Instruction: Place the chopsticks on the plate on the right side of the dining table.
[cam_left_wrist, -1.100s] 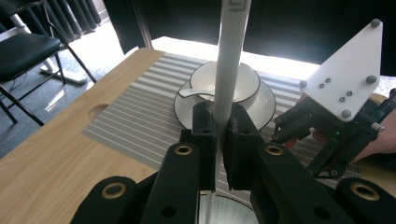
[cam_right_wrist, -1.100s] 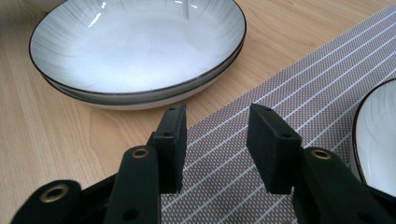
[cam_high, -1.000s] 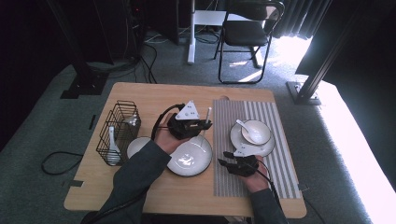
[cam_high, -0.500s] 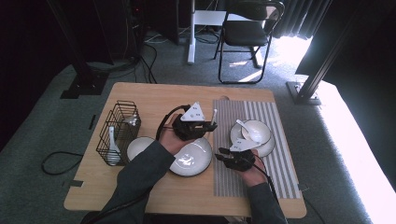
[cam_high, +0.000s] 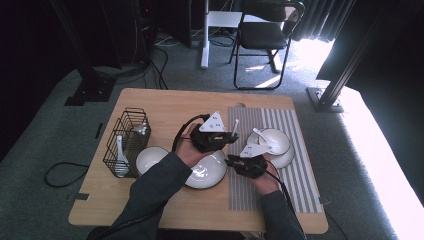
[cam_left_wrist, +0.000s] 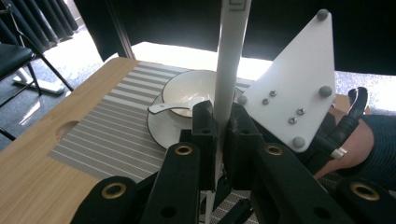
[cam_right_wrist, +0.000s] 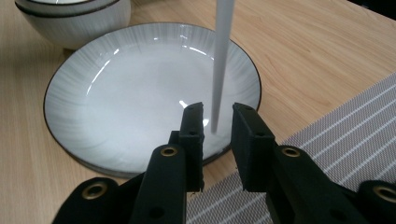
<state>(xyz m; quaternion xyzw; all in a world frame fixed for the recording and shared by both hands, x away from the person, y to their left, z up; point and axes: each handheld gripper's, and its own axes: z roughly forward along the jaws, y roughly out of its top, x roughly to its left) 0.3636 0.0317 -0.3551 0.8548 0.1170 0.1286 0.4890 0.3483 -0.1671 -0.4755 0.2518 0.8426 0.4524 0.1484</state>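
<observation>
My left gripper (cam_left_wrist: 219, 112) is shut on a thin white stick (cam_left_wrist: 229, 56) that looks like a chopstick and stands upright out of its jaws. In the high view the left gripper (cam_high: 231, 140) holds the stick (cam_high: 235, 127) above the far edge of a grey plate (cam_high: 202, 175). My right gripper (cam_right_wrist: 217, 112) has just been closing. The stick's lower tip (cam_right_wrist: 218, 70) hangs between its pads with a gap on each side, over the plate (cam_right_wrist: 116, 93). Seen from the high view, the right gripper (cam_high: 231, 160) sits just in front of the left one.
On the striped mat (cam_high: 295, 175), a white bowl (cam_high: 277, 141) holding a spoon (cam_high: 260, 135) sits on a saucer. A small bowl (cam_high: 149, 159) and a black wire basket (cam_high: 127, 137) with a spoon (cam_high: 120, 155) stand to the left. The right gripper's three-cornered plate (cam_left_wrist: 292, 84) is close by.
My right gripper has moved away from the front edge and leftward, up to the stick's lower end. Its jaws have narrowed around the tip. The left gripper has kept its hold.
</observation>
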